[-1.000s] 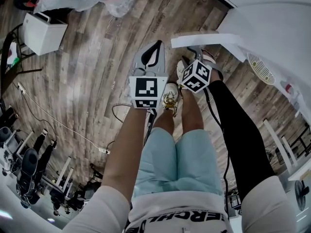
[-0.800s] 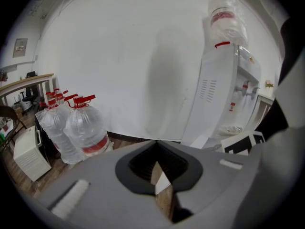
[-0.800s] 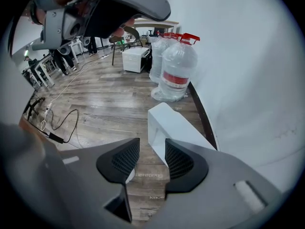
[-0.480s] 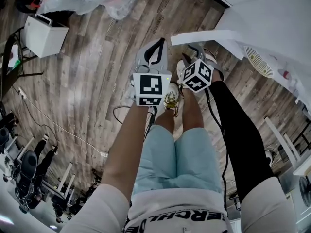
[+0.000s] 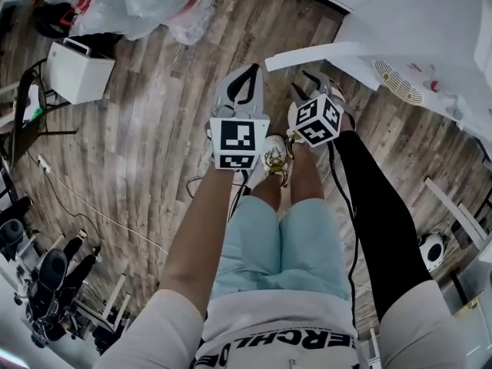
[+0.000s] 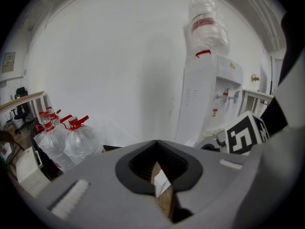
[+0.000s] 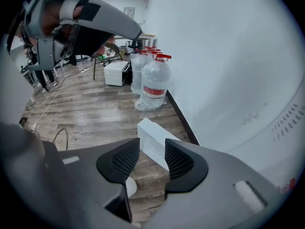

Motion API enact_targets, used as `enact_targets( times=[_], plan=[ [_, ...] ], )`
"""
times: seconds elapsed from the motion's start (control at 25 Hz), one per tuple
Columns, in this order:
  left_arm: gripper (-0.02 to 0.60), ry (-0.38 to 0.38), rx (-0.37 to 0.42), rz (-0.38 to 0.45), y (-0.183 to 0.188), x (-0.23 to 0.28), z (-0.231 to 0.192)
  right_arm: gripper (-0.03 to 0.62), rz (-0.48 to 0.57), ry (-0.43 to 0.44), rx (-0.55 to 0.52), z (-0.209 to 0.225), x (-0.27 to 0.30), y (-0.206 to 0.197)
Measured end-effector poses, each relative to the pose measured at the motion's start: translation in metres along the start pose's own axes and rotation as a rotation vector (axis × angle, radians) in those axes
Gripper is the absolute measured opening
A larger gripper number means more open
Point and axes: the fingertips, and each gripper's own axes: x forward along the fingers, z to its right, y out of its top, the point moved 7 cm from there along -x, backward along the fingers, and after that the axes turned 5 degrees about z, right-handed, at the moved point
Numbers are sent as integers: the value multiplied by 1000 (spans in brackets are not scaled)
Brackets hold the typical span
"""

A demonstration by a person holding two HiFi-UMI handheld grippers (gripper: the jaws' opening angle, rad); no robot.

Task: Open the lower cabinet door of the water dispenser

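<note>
The cabinet door (image 7: 151,132) stands swung out from the water dispenser (image 5: 430,21). Its edge is just ahead of the right tongs (image 7: 152,157), whose jaws are apart and grip nothing. The left tongs (image 6: 155,144) are pressed together, empty, and held alongside. I would slide the right tongs squarely over the door's edge, close them, then pull along the door's swing rather than straight back. Since a second ago both tongs have barely moved; only my view has drifted a little.

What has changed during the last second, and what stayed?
Only the head view shifted slightly; the white box sits lower in it. Nothing taken or released. The left gripper, shut, and the right gripper, open near the open cabinet door, kept their places.
</note>
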Motion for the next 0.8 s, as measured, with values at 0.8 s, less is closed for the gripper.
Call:
enact_targets(
  times=[0.8],
  plan=[
    [57,-132,65,91,135,-117,123,166,314,-330,471,30,-293,11]
  ],
)
